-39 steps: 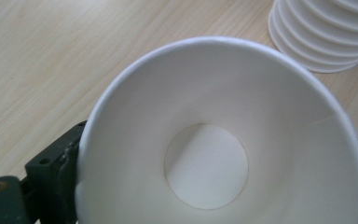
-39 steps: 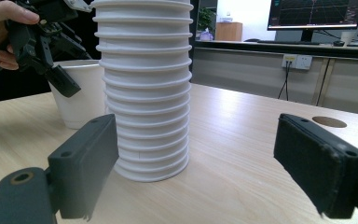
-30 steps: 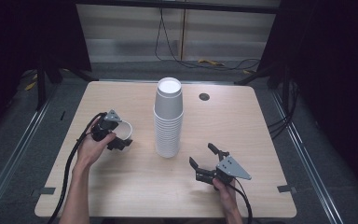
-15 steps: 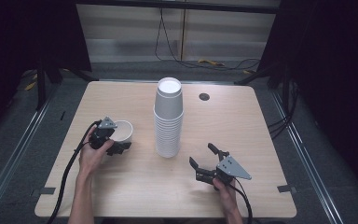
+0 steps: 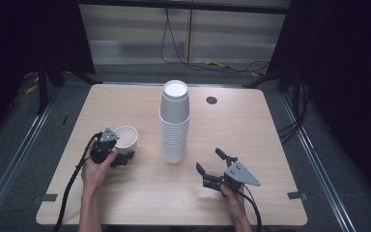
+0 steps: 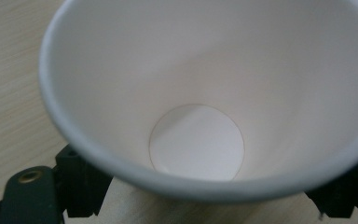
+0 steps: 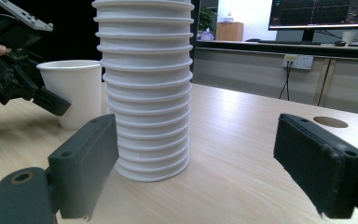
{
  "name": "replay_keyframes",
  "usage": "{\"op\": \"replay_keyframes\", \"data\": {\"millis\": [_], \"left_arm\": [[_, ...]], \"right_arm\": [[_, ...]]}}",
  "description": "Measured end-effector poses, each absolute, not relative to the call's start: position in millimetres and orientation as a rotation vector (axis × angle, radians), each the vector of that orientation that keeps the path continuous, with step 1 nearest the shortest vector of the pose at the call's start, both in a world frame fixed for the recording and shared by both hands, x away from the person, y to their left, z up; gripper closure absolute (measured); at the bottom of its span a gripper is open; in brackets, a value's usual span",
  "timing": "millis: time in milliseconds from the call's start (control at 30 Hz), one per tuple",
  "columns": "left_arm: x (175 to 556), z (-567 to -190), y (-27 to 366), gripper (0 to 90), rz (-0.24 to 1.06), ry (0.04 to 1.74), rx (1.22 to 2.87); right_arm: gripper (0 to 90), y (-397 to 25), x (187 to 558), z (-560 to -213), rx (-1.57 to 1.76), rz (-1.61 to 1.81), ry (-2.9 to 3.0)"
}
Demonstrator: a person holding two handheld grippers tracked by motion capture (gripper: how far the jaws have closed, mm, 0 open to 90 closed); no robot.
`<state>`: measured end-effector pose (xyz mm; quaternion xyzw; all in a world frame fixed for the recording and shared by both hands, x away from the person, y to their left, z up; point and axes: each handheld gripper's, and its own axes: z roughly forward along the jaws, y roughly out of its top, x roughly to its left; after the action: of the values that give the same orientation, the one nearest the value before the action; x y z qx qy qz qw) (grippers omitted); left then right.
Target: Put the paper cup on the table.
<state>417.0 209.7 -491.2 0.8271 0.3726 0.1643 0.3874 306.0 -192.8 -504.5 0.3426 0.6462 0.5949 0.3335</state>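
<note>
A tall stack of white paper cups stands about mid-surface, a bit toward the far edge. Over by the left edge a single paper cup sits upright, and the left tongs are spread around its base, one jaw on each side. I can't tell if they're actually pinching it. The right tongs are near the front edge, right of the stack, jaws wide apart with nothing between them, aimed at the stack's foot.
</note>
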Motion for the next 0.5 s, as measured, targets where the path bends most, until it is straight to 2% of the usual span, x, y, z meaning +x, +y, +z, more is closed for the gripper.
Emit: {"op": "replay_keyframes", "data": {"millis": [67,200,500], "left_arm": [[416.7,-492.1,210.0,15.6,0.407,0.951,2.128],[409.5,-492.5,212.5,15.6,0.433,0.968,2.041],[397.2,-486.9,213.1,15.6,0.498,0.989,2.026]], "right_arm": [[13.7,-192.8,305.9,-504.6,0.893,1.553,1.686],[13.7,-192.7,306.0,-504.5,0.895,1.554,1.689],[13.8,-192.3,305.7,-504.5,0.890,1.554,1.690]]}}
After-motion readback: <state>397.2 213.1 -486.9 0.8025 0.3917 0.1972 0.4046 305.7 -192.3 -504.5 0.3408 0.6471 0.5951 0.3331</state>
